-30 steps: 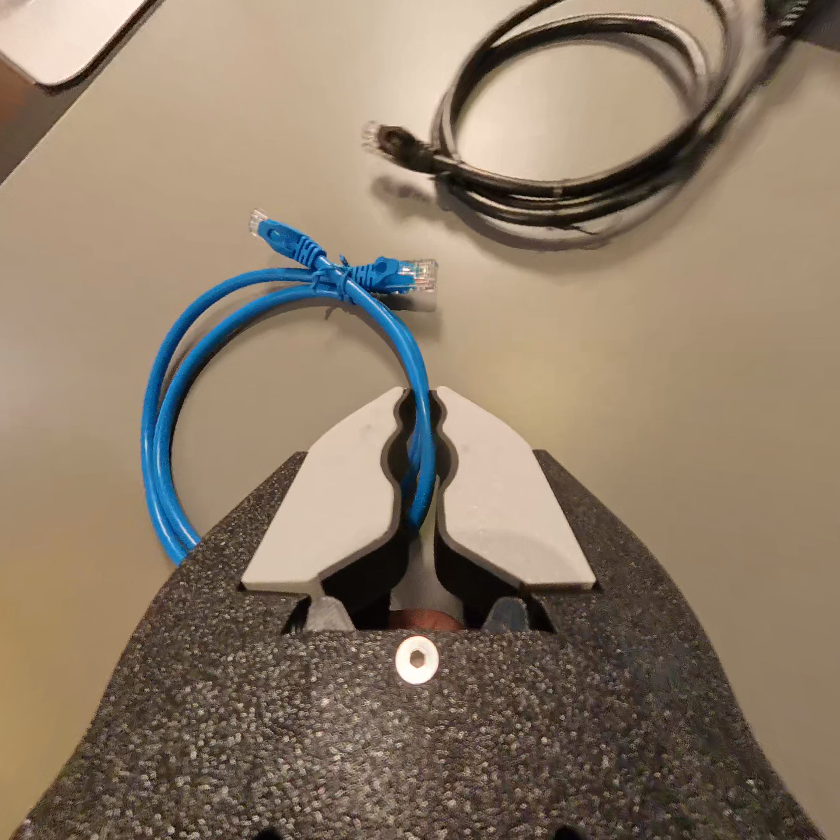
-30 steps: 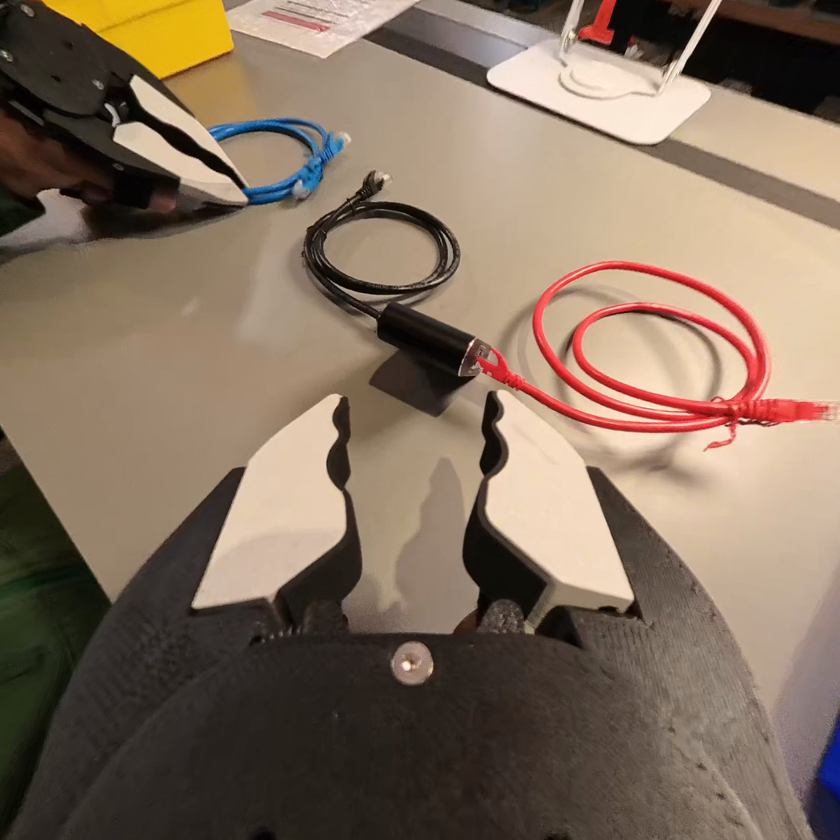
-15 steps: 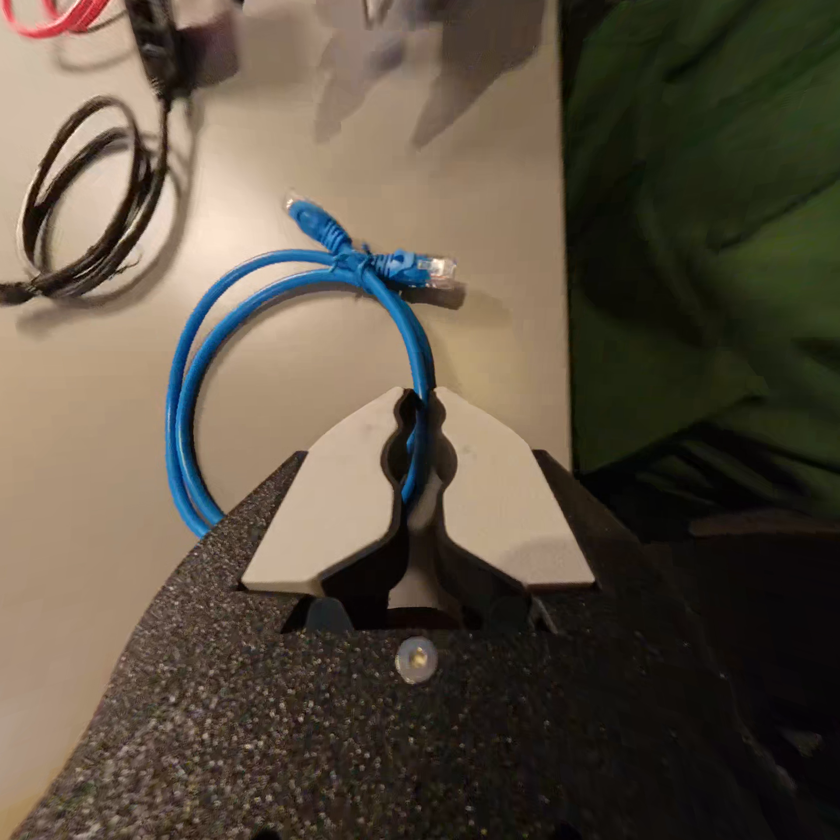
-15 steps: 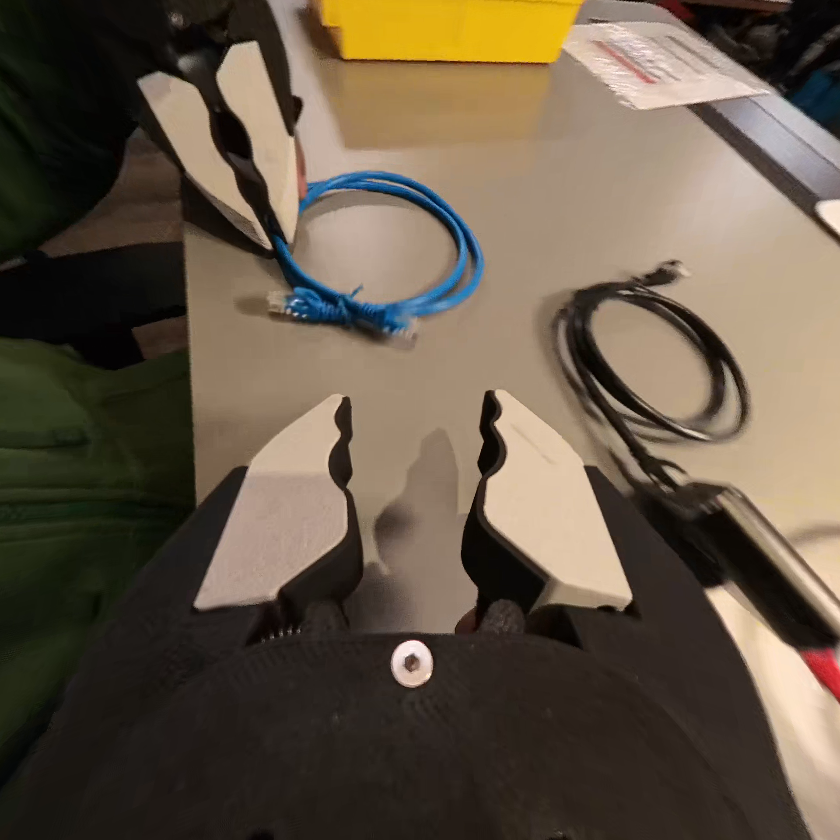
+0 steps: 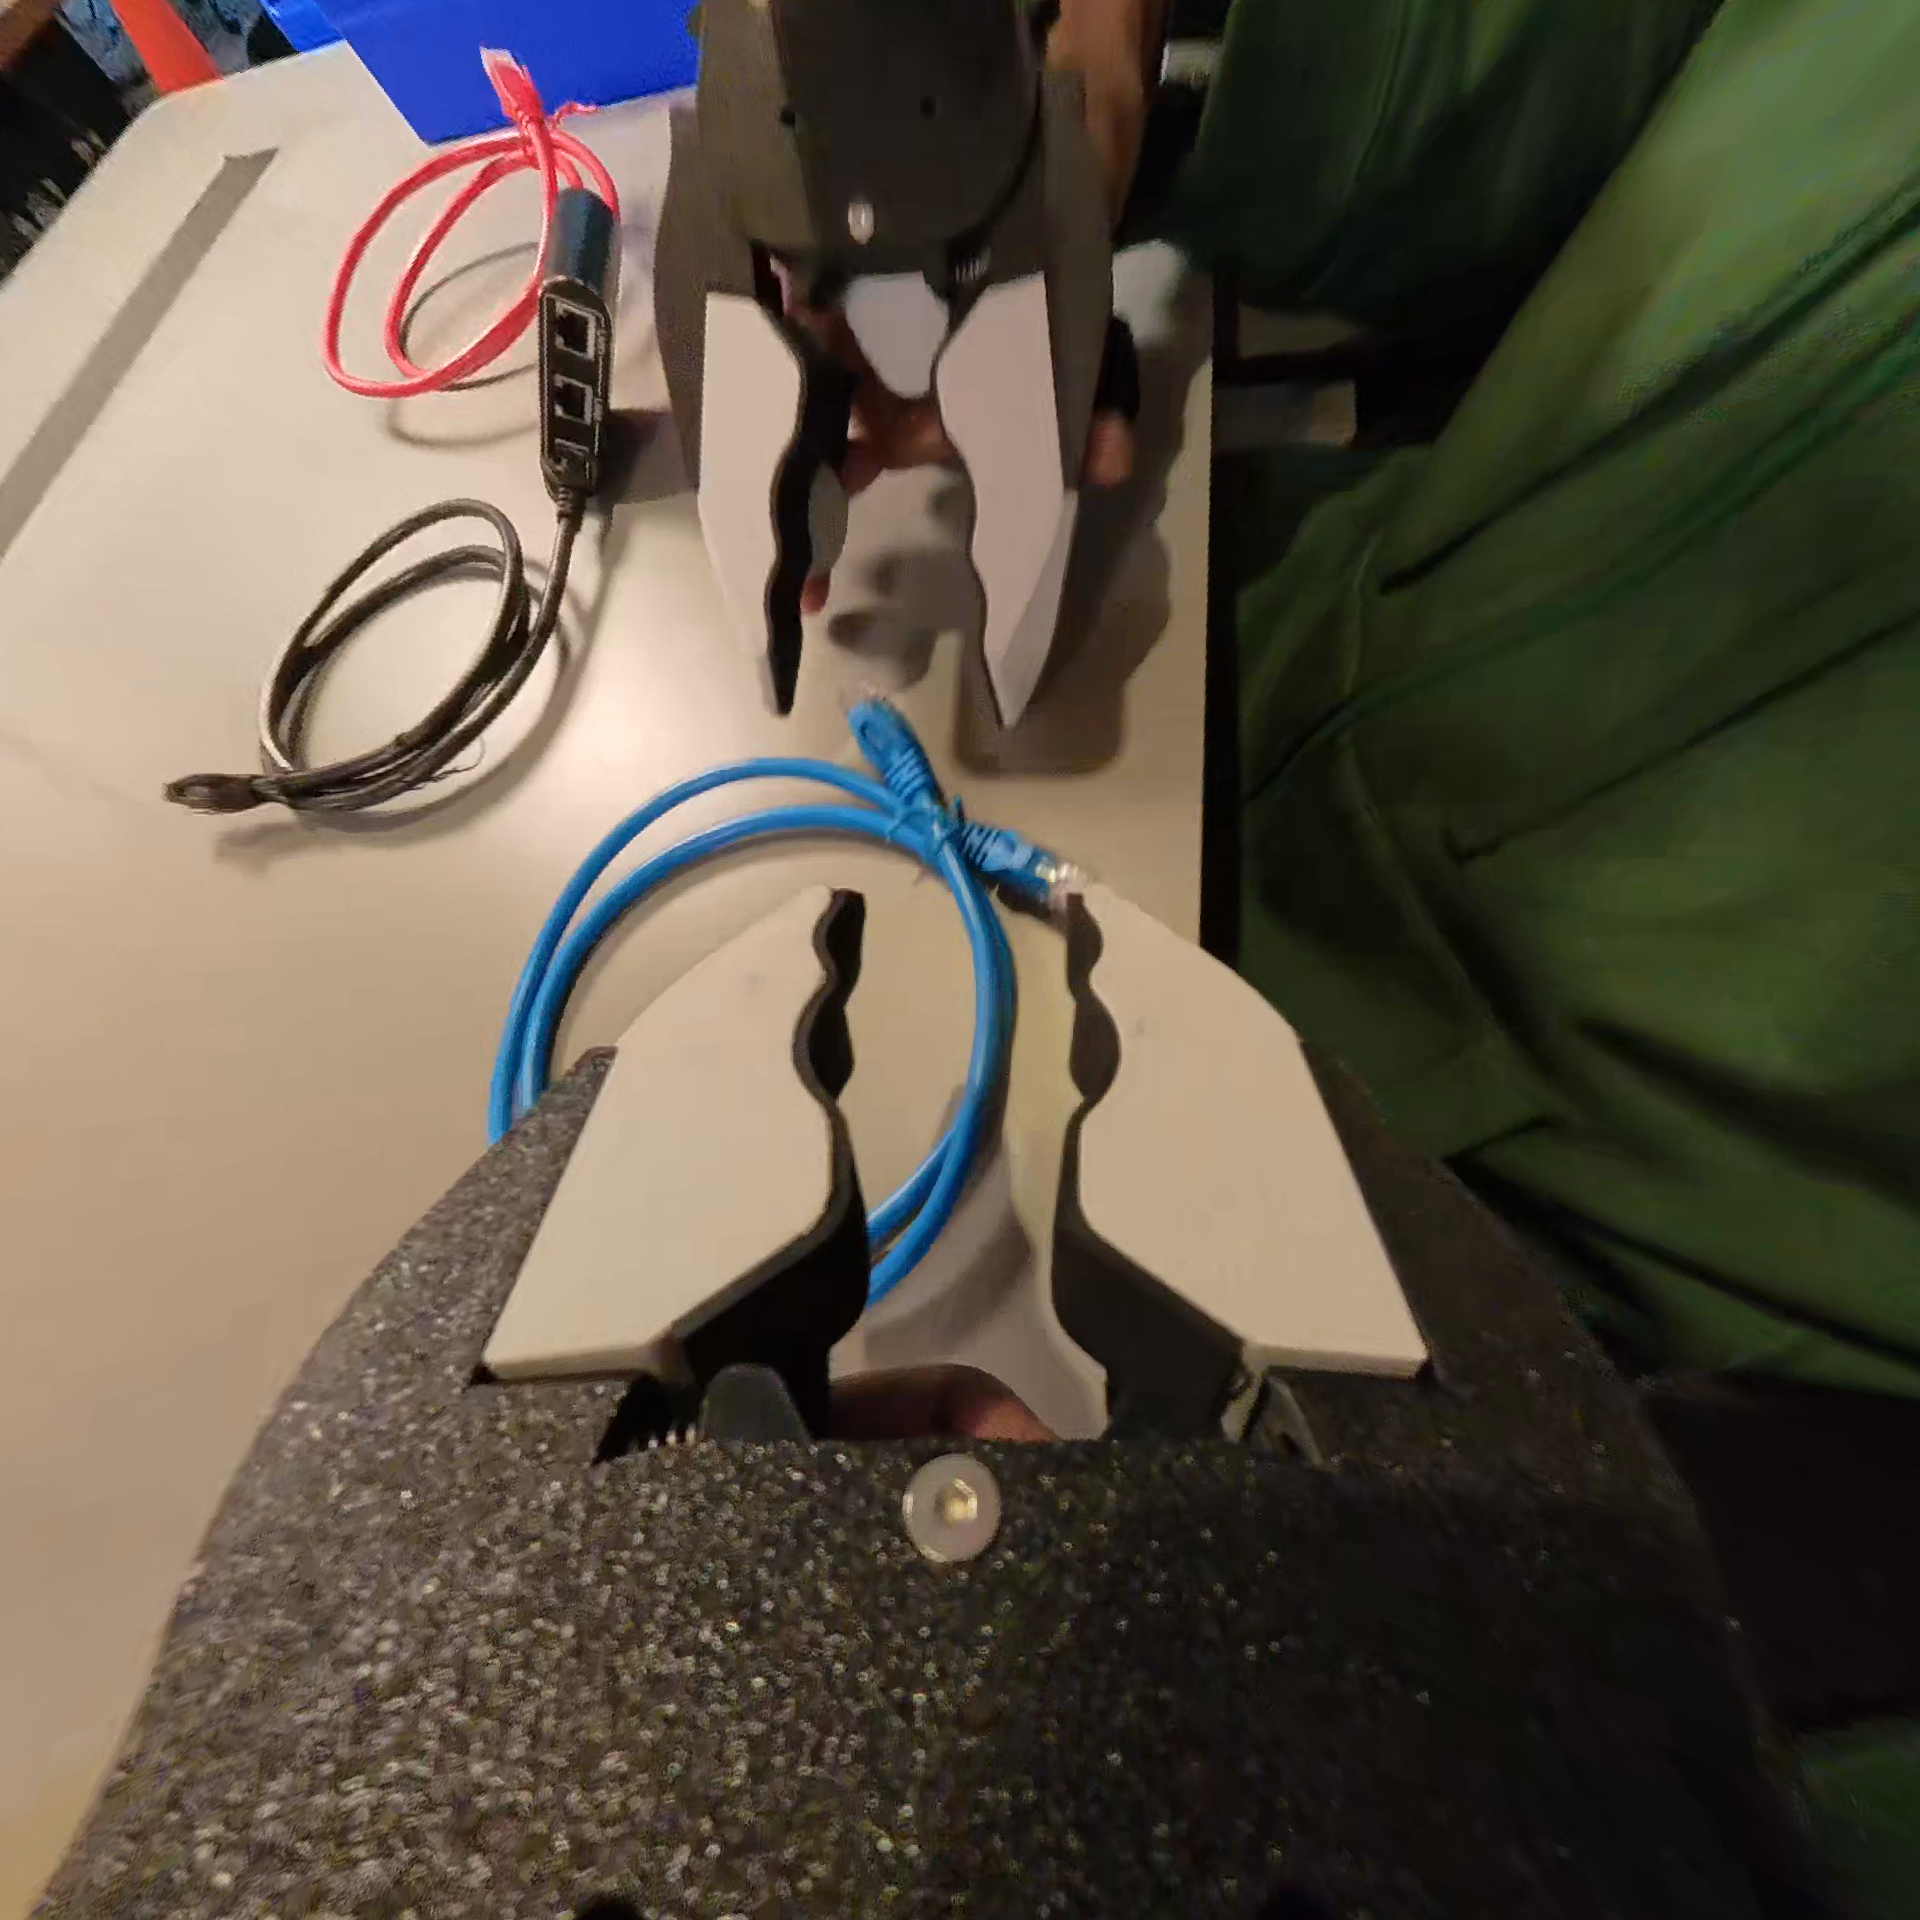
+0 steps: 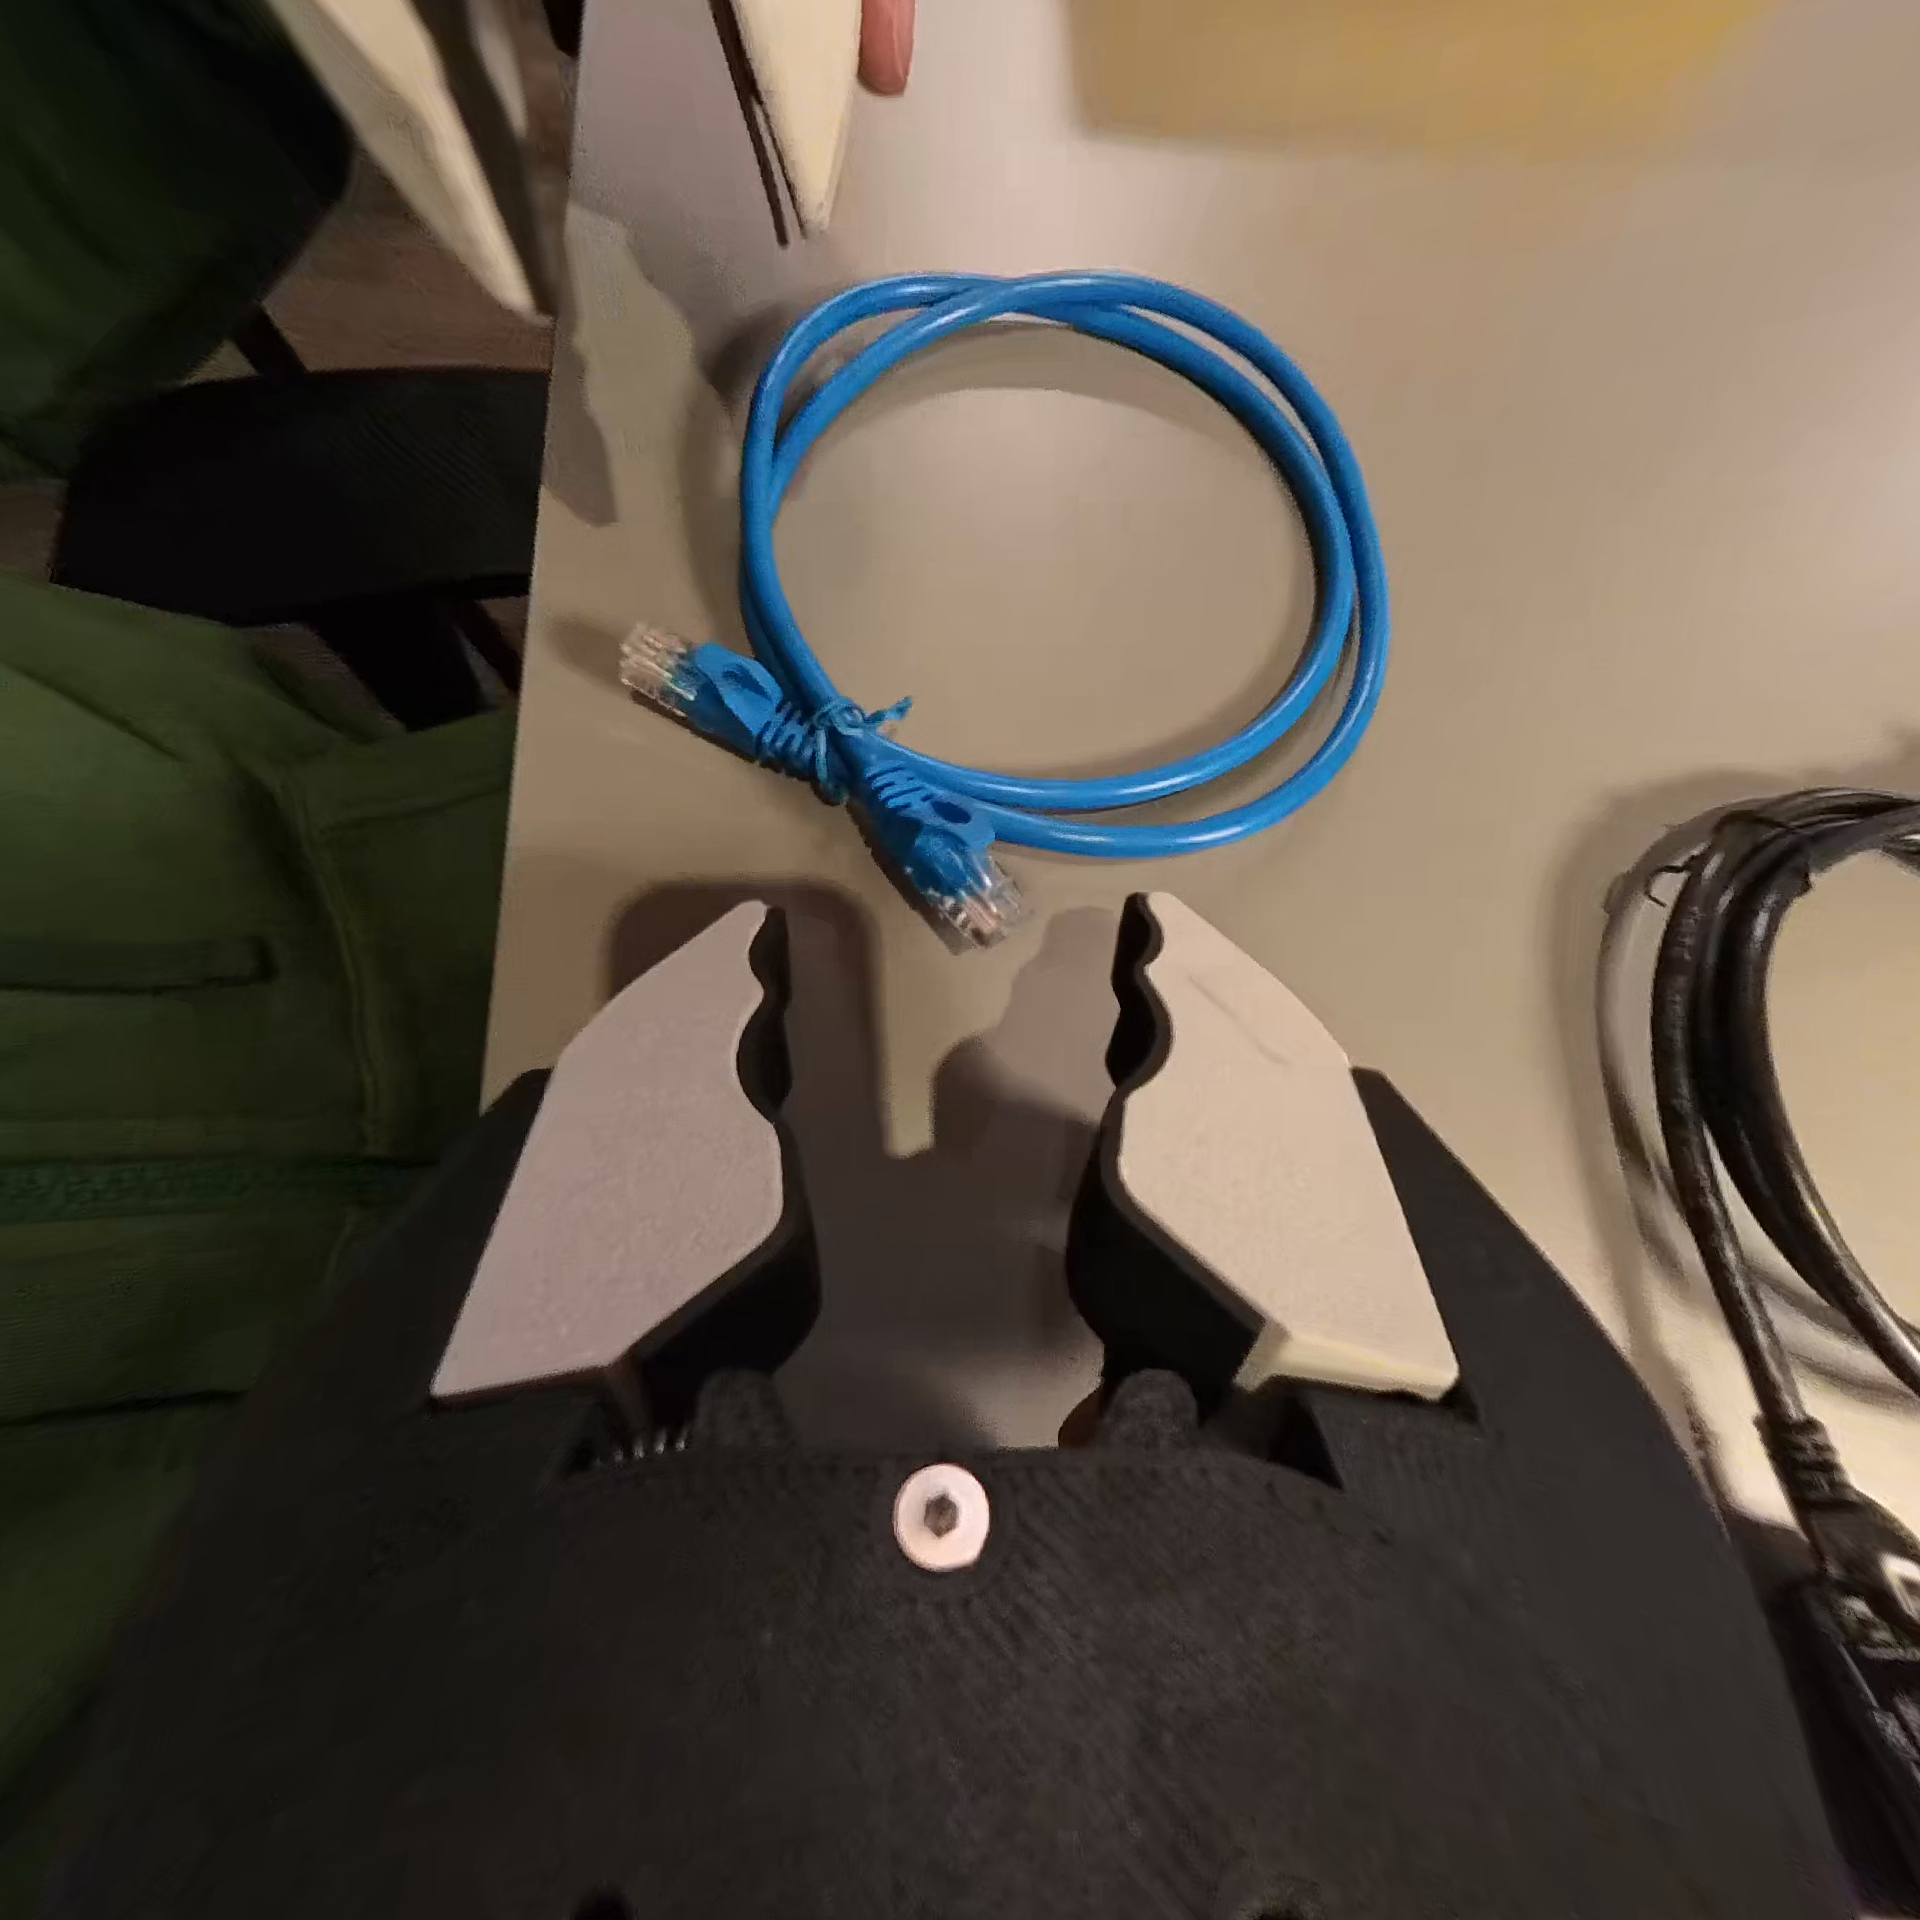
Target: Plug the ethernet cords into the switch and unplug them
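A coiled blue ethernet cord (image 5: 727,790) lies flat on the grey table near its edge. My left gripper (image 5: 961,914) is open and stands over the coil, apart from it. My right gripper (image 6: 954,914) is open, with one clear plug (image 6: 966,904) of the blue cord (image 6: 1340,582) just ahead between its fingertips. It faces me in the left wrist view (image 5: 894,712). The black switch (image 5: 575,343) lies farther back with a red cord (image 5: 416,270) at its far end and a black cable (image 5: 395,665) at its near end. The left gripper (image 6: 665,260) shows at the top of the right wrist view.
The table edge (image 5: 1205,727) runs close beside the blue coil. A person in green clothing (image 5: 1558,727) sits past it. A blue bin (image 5: 540,52) stands at the back. The black cable (image 6: 1714,1039) and the switch (image 6: 1860,1642) lie right of my right gripper. Spacing between my two grippers at the tips: around 10 centimetres. The black switch (image 5: 575,343) lies some 15 centimetres from my right tips, 25 centimetres from my left tips.
My left gripper has opened and let go of the blue cord, which now lies on the table. My right gripper has swung from the switch to the blue cord's plugs.
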The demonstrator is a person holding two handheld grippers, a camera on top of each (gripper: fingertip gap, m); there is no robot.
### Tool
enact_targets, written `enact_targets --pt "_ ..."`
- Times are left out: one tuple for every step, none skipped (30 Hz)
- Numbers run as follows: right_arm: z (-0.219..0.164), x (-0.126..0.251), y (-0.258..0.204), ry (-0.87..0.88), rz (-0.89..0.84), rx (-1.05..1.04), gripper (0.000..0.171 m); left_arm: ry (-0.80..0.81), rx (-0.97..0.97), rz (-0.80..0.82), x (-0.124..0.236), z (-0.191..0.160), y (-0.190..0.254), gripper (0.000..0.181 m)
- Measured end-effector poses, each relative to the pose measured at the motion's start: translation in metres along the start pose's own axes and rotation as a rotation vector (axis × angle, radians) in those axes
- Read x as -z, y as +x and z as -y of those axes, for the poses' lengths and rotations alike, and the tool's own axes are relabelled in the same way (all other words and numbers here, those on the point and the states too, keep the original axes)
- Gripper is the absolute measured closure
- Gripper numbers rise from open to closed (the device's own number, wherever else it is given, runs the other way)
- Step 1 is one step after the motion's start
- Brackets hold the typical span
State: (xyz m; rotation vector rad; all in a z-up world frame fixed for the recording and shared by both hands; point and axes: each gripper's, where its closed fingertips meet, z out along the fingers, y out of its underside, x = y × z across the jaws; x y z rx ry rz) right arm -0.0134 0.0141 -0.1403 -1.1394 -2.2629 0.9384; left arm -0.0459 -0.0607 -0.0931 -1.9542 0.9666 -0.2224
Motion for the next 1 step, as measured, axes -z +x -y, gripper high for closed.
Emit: enact_targets --pt "-0.0007 -0.0031 0.0001 -0.012 0.011 -0.005 0.111 0.0 0.044 -0.01 -0.0055 0.0039 0.0011 0.138"
